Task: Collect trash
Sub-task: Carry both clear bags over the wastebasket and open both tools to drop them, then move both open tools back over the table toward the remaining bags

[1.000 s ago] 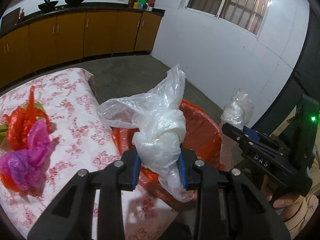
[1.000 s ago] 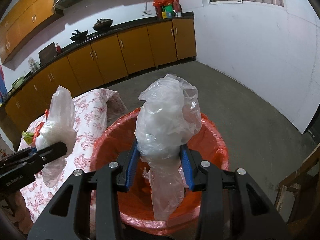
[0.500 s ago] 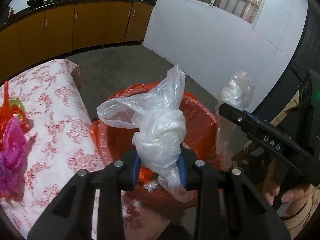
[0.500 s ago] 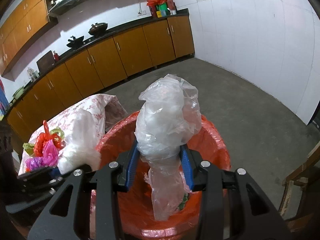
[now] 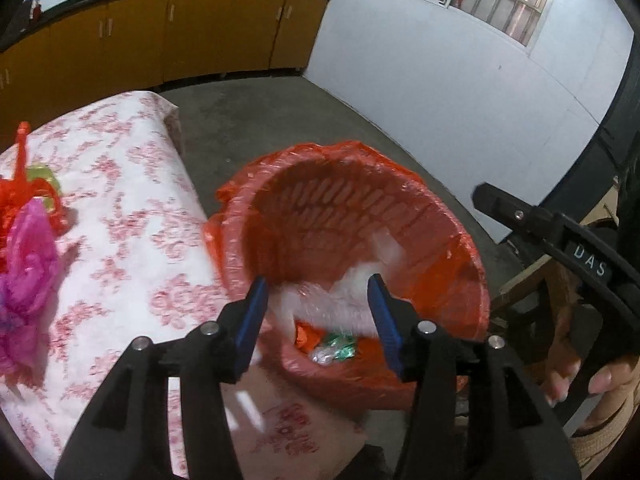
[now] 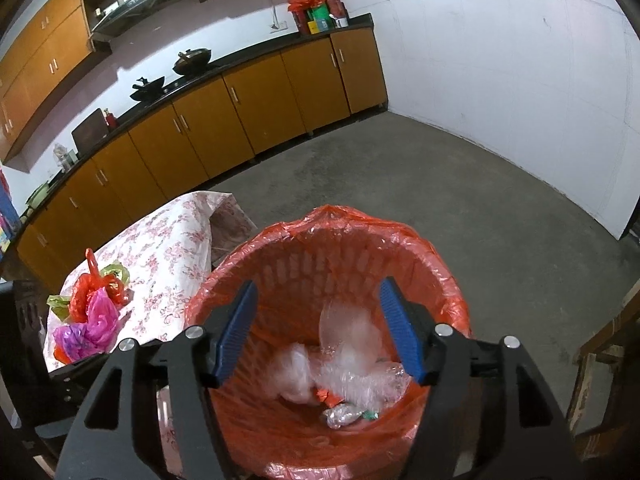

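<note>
An orange-lined trash basket (image 5: 424,216) (image 6: 440,268) stands on the floor beside the table. Two clear plastic bags lie inside it, blurred, on other trash (image 5: 340,304) (image 6: 348,356). My left gripper (image 5: 318,312) is open and empty above the basket's near rim. My right gripper (image 6: 320,332) is open and empty above the basket; it also shows in the left wrist view (image 5: 560,248). A clump of red, pink and green plastic bags (image 5: 28,248) (image 6: 92,312) lies on the table.
The table carries a floral cloth (image 5: 132,200) (image 6: 168,248) just left of the basket. Orange kitchen cabinets (image 6: 248,120) line the far wall. Bare concrete floor (image 6: 460,184) lies beyond. A wooden frame (image 6: 608,360) stands at the right.
Both grippers opened and let go of their clear plastic bags, which dropped into the basket. The left gripper moved further over the basket.
</note>
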`<state>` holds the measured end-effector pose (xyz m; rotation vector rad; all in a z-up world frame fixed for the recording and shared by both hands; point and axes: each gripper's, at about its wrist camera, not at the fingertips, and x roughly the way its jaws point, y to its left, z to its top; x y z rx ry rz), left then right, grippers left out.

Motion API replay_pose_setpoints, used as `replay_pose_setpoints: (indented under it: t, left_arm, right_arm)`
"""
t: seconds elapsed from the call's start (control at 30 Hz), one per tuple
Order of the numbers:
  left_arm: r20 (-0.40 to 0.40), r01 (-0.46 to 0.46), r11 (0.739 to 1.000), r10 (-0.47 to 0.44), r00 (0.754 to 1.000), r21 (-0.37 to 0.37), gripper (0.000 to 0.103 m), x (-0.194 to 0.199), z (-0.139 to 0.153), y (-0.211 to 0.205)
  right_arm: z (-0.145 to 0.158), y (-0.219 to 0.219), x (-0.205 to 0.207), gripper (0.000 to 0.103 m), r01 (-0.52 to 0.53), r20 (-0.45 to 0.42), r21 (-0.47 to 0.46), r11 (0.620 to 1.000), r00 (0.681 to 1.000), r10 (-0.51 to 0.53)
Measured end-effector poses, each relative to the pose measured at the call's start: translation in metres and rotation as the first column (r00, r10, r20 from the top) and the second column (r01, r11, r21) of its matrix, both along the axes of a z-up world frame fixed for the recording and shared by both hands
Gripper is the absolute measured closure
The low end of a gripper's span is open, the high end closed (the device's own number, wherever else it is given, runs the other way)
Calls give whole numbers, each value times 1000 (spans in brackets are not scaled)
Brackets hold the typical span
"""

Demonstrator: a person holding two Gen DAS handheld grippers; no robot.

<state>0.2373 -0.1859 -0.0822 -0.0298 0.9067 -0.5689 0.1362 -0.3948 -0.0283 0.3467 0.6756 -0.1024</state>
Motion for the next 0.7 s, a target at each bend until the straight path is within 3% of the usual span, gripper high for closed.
replay_pose_setpoints:
  t: [0.1, 0.47, 0.7]
  left_arm:
    - [35, -47, 999, 47, 998, 15, 45, -7, 5, 15]
    - [132, -180, 982, 172, 976, 53, 43, -32, 30, 74]
    - [212, -339, 939, 320, 923, 62, 39, -54, 45, 146]
  right_arm:
    - [1, -1, -2, 39, 4, -3, -14, 1000, 1000, -4]
    - [11, 38, -1, 39, -66, 5, -68, 995, 998, 66]
    - [21, 99, 7, 40, -191, 18, -126, 973, 981, 195]
